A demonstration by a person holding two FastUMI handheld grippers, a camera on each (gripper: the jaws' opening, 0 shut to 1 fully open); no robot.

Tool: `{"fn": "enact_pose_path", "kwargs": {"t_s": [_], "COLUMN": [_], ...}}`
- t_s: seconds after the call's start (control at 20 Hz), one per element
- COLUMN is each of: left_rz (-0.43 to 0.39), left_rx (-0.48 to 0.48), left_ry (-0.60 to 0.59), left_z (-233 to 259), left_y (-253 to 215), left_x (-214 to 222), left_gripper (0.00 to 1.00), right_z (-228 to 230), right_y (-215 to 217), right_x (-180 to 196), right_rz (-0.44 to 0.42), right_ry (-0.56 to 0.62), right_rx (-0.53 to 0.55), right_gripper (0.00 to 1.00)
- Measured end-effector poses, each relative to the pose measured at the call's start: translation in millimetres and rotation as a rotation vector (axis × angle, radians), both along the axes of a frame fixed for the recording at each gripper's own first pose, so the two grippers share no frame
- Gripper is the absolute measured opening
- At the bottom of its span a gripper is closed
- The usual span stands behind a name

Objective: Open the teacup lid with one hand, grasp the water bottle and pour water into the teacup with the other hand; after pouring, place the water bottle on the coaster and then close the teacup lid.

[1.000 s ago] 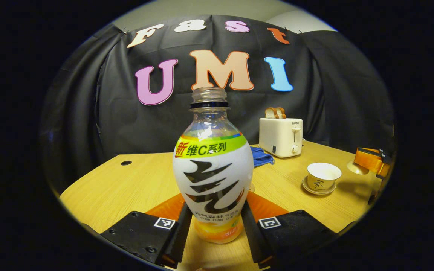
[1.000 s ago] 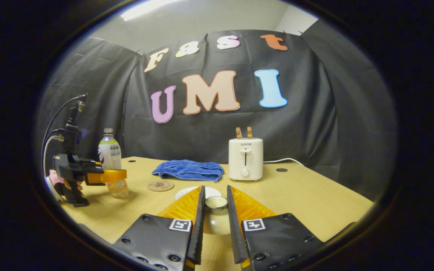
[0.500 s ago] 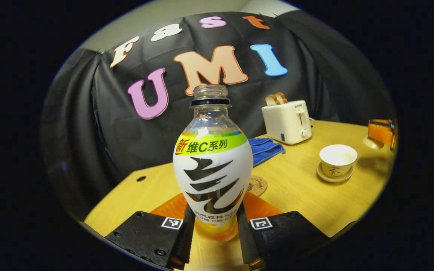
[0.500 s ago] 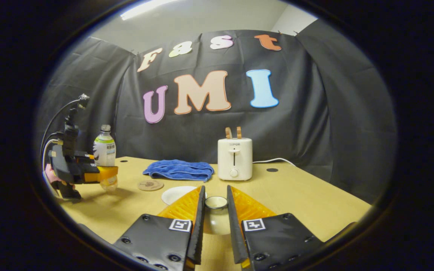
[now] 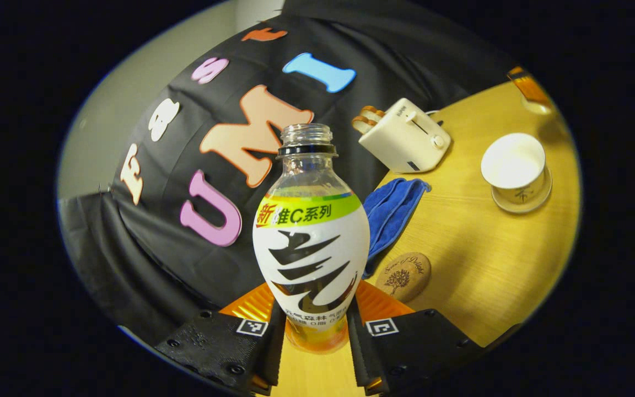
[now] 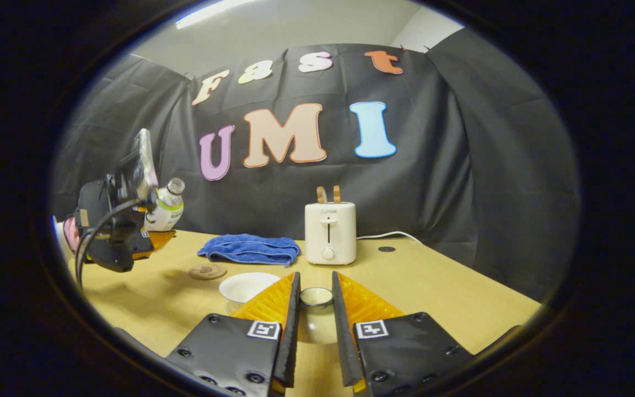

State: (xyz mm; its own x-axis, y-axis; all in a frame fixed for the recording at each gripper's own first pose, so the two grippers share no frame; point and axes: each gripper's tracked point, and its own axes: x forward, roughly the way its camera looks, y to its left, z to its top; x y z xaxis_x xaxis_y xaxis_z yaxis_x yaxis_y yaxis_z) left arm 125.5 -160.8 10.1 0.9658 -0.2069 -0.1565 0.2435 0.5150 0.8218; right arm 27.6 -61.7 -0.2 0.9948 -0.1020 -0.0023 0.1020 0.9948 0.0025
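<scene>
A capless bottle (image 5: 311, 242) rides tilted above the left side of the tabletop (image 5: 483, 259), clamped low on its body between the jaws of the left gripper (image 5: 313, 336), which press on both flanks. In the right gripper view the bottle (image 6: 166, 207) leans with its mouth toward the open teacup (image 6: 247, 286), which sits on its saucer near the front middle of the tabletop, still well apart from it. The right gripper (image 6: 315, 325) holds the lid (image 6: 316, 317) between narrowly set jaws, lifted clear just beside the cup. The coaster (image 5: 404, 275) lies bare between cup and bottle, in front of a blue towel (image 5: 390, 212); a toaster (image 6: 329, 231) stands toward the back edge. The risks, by appearance: with no cap and the tilt already begun short of the cup, water could run out onto the tabletop or coaster before the mouth is over the rim; the low grip on a rounded, slick body could let the bottle swing or slip as it tips further; and the lid, parked close to the cup, could be splashed or knocked by the incoming bottle.
</scene>
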Motion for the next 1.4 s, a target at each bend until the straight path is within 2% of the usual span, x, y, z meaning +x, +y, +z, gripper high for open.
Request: {"fn": "enact_pose_path", "kwargs": {"t_s": [0.3,0.5,1.05,1.4], "left_rz": [-0.092,-0.139,-0.223,-0.246], "left_rx": [0.312,0.445,0.703,0.801], "left_ry": [-0.072,-0.109,-0.17,-0.189], "left_z": [-6.6,-5.2,-5.0,-1.7], "left_y": [-24.5,-35.5,-47.5,-50.1], "left_x": [8.1,1.4,-19.4,-19.9], "left_gripper": [0.48,0.48,0.49,0.48], "right_z": [-0.2,0.2,0.4,-0.5], "right_y": [0.4,0.4,0.1,0.6], "right_x": [-0.3,0.4,0.1,0.1], "right_rz": [0.005,0.005,0.008,0.011], "right_ry": [0.002,0.001,0.003,0.002], "right_rx": [-0.001,-0.002,-0.002,-0.001], "right_gripper": [0.35,0.35,0.35,0.35]}}
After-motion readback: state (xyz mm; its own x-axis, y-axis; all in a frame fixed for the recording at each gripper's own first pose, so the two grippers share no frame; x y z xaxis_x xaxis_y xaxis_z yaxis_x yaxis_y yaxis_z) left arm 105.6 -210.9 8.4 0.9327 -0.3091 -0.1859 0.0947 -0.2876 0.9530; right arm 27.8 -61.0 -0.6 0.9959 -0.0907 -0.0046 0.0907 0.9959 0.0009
